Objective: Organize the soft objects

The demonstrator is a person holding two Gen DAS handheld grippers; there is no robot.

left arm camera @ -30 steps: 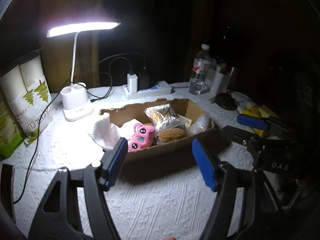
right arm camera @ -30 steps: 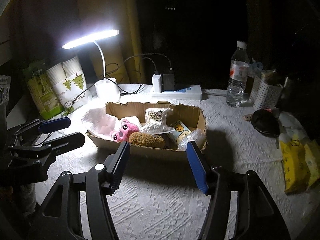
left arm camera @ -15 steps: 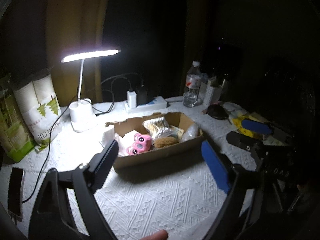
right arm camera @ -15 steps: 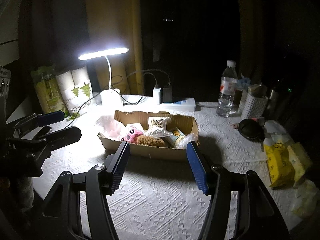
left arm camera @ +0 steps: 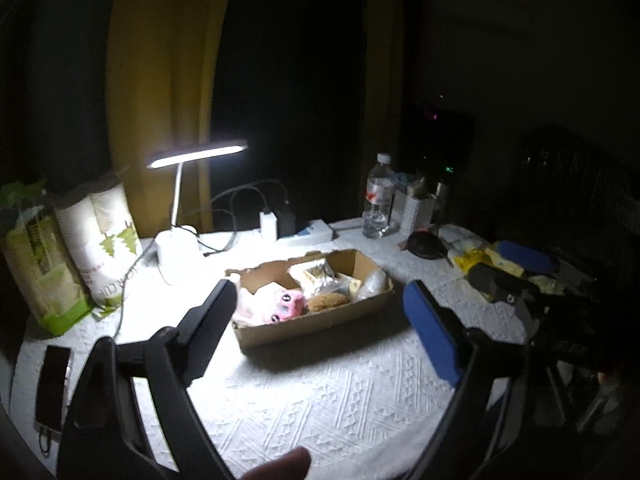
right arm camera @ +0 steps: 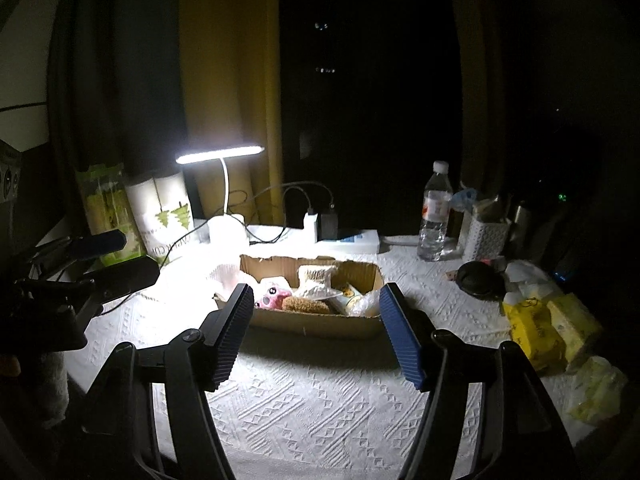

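On white embossed tablecloth (right arm camera: 320,400), cardboard box (right arm camera: 312,324); lit desk lamp (right arm camera: 220,154); dark room.

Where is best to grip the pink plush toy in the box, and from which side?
Probably from above, across the pink toy's soft body. The box wall guards its near side, and a brown sponge lies close beside it, so a side approach looks blocked.

My right gripper (right arm camera: 316,336) hangs above the white tablecloth (right arm camera: 320,400), jaws opening, nothing between them. At twelve o'clock sits the cardboard box (right arm camera: 312,322) holding a pink plush (right arm camera: 272,297) and brown sponge (right arm camera: 306,305). My left gripper (right arm camera: 116,258) shows at nine o'clock; yellow packets (right arm camera: 536,330) at three.
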